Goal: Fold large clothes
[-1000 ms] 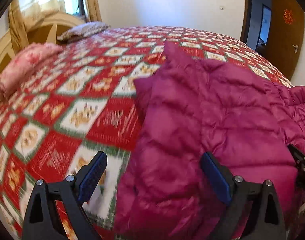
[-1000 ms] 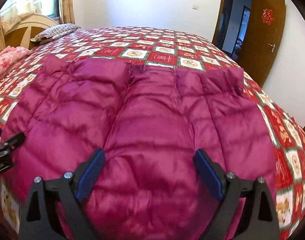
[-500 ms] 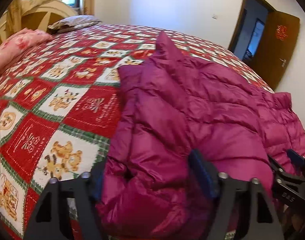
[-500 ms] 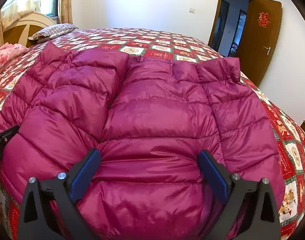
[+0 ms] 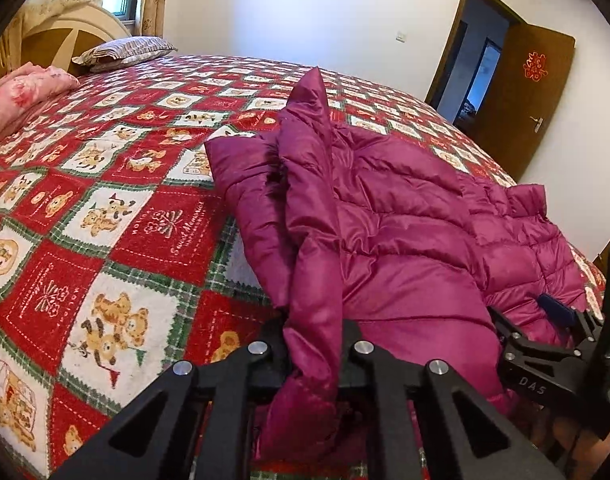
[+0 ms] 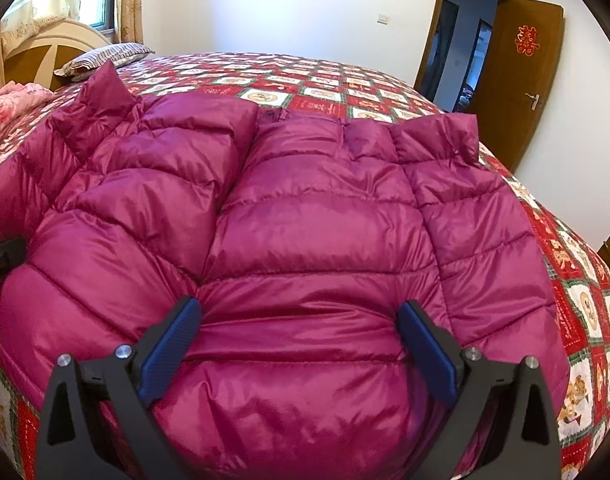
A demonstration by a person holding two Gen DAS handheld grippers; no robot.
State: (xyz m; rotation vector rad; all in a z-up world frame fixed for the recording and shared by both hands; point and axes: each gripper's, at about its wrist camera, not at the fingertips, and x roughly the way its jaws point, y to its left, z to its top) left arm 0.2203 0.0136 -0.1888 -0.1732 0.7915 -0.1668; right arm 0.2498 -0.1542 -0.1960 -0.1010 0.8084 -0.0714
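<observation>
A large magenta quilted down jacket [image 6: 305, 216] lies spread on the bed, also seen in the left wrist view [image 5: 405, 232]. My left gripper [image 5: 313, 344] is shut on the jacket's near left edge, with a fold of fabric bunched between its fingers. My right gripper [image 6: 299, 340] is open, its blue-padded fingers [image 6: 169, 344] straddling the jacket's near hem and resting on it. The right gripper also shows at the right edge of the left wrist view [image 5: 545, 332].
The bed has a red, green and white patchwork bedspread [image 5: 105, 208]. A striped pillow [image 5: 125, 50] and a pink folded quilt [image 5: 21, 92] lie by the headboard [image 5: 65, 36]. A brown door [image 6: 521, 76] stands open at the back right.
My left gripper moved in over the jacket's left edge and closed on it, bunching the fabric. My right gripper moved lower and closer to the hem, staying open.
</observation>
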